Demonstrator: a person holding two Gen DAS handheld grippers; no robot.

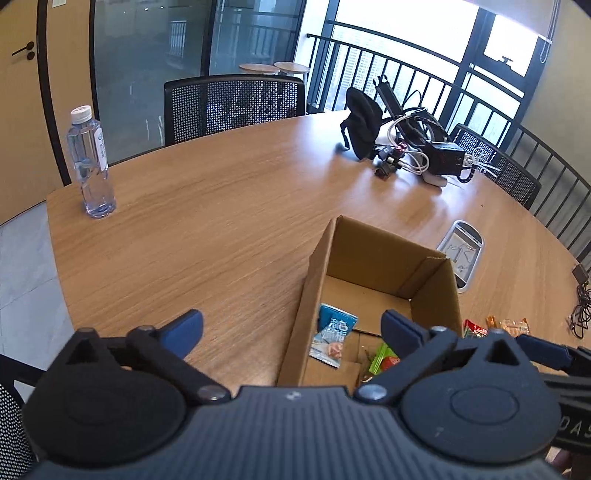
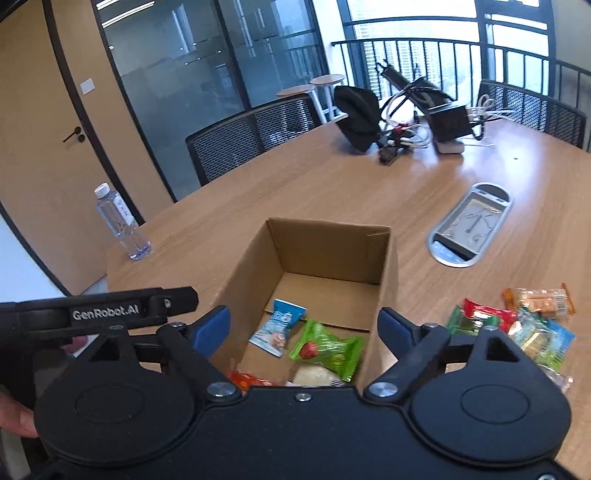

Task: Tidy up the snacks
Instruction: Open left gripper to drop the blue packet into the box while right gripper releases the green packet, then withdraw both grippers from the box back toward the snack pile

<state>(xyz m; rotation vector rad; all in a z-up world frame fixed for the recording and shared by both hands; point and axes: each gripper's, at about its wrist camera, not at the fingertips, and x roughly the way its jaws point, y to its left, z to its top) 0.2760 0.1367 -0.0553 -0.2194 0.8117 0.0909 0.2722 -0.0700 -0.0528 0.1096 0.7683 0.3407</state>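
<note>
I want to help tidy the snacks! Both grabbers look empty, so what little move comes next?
Probably swing the right gripper over to the loose snack pile on the table beside the cardboard box and take one packet. Both the right and the left gripper are open with nothing between their fingers, some packets already lie in the box, and the pile is closest to the right side.

Bright daylight, strong fisheye bend

You get blown-out glare from the windows (image 1: pixel 406 26) behind the table (image 1: pixel 221 221); soft sheen lies on the wood, straight lines curve at the edges, corners go black.
</note>
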